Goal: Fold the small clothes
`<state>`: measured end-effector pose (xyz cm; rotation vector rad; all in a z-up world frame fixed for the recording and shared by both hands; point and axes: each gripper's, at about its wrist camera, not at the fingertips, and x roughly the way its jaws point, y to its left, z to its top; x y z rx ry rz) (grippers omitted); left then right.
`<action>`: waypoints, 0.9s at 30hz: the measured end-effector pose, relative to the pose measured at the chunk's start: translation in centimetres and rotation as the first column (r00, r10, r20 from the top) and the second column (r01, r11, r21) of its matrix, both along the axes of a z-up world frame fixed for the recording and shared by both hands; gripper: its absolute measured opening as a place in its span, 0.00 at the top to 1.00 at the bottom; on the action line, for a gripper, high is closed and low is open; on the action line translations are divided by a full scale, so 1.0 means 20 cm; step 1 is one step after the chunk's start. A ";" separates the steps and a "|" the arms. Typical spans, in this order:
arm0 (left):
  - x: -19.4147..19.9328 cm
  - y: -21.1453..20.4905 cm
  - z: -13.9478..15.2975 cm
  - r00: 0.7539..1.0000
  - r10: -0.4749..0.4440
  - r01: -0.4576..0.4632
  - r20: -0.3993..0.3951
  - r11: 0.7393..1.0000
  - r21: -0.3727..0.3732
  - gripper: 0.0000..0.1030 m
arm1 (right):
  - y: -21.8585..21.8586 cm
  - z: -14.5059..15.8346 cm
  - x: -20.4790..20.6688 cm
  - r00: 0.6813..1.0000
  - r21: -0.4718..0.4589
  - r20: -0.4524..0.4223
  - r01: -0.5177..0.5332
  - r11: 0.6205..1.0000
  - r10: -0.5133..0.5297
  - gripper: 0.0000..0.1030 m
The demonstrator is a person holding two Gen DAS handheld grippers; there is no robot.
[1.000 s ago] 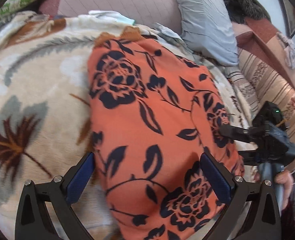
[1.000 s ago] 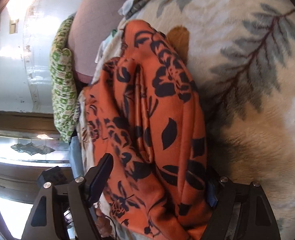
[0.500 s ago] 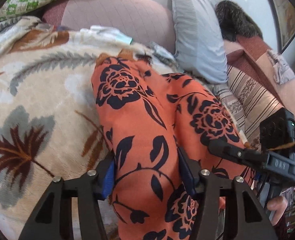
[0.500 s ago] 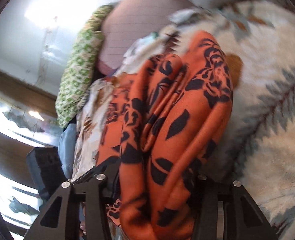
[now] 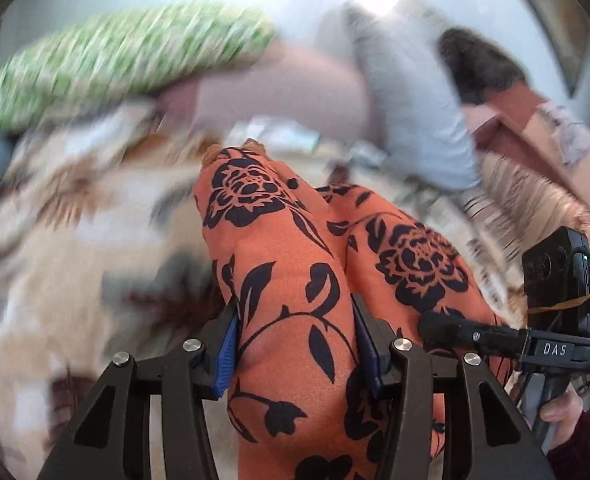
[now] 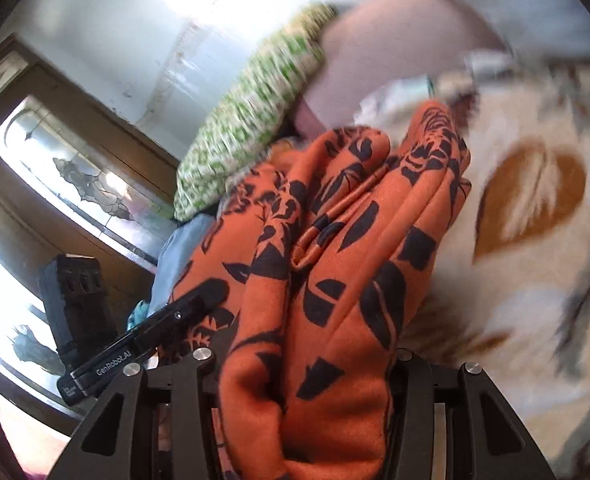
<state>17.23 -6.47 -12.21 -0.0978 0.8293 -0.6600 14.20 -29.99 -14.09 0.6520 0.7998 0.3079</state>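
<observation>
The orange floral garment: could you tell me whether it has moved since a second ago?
Yes. The orange floral garment has lifted off the leaf-print blanket, bunched.

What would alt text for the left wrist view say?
The left gripper is shut on an orange cloth with black flowers, bunched above a blurred blanket. The right gripper grips the cloth alongside.

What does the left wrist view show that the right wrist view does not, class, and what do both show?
Left wrist only: the grey pillow, a striped cushion and the right gripper seen from the side.

Right wrist only: a stained-glass window and the left gripper seen from the side.

Both: the orange floral garment clamped in bunched folds by each view's own gripper, the leaf-print blanket and the green patterned pillow.
</observation>
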 end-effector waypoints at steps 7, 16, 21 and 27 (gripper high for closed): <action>0.00 0.13 -0.22 0.977 0.061 -0.050 -0.206 0.997 0.055 0.37 | 0.04 -0.24 0.02 0.959 0.020 -0.284 -0.013 1.000 0.018 0.43; 0.01 0.17 0.10 0.990 0.142 -0.142 0.001 0.990 0.025 0.26 | -0.15 0.24 -0.18 0.988 -0.035 -0.049 0.144 0.989 -0.145 0.42; 0.11 0.04 0.05 0.984 0.175 -0.177 0.026 0.978 0.112 0.26 | 0.07 0.36 0.05 0.998 -0.149 0.026 0.060 0.987 -0.057 0.54; 0.20 0.02 -0.20 0.978 0.198 -0.178 -0.063 0.956 0.234 0.22 | 0.06 0.02 0.33 0.993 -0.091 -0.104 0.052 0.995 -0.061 0.62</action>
